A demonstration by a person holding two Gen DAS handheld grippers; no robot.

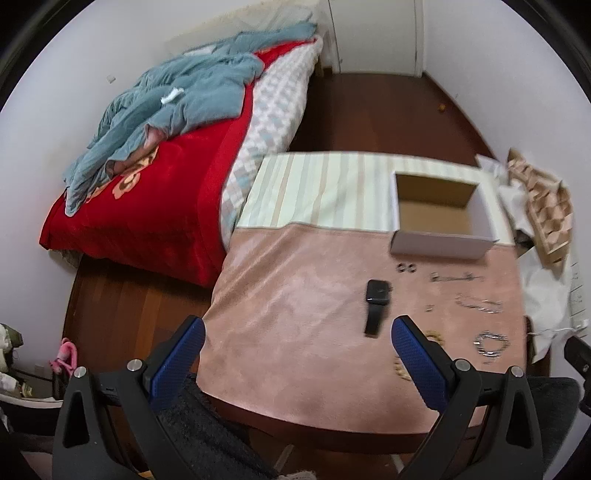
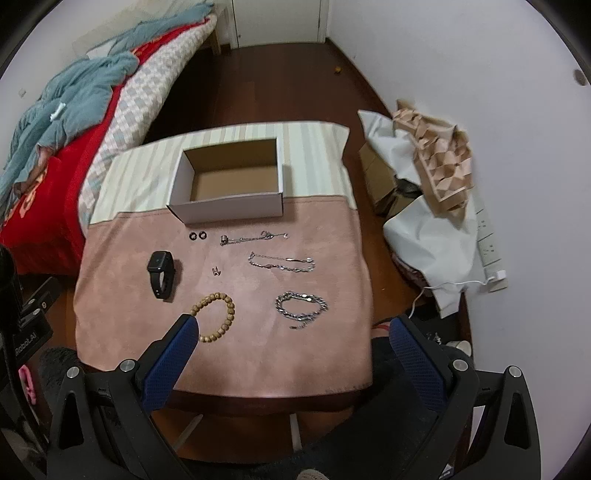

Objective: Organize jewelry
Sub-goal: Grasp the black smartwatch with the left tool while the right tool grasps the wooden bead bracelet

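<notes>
An open, empty cardboard box stands at the far side of the cloth-covered table. In front of it lie two black rings, a thin silver chain, a silver bracelet, a small clip, a black smartwatch, a wooden bead bracelet and a chunky silver chain. My right gripper is open and empty above the near table edge. My left gripper is open and empty over the table's near left.
A bed with a red blanket and blue cloth stands left of the table. Crumpled white paper, a cardboard divider and a power strip lie on the floor at the right wall. A door is at the back.
</notes>
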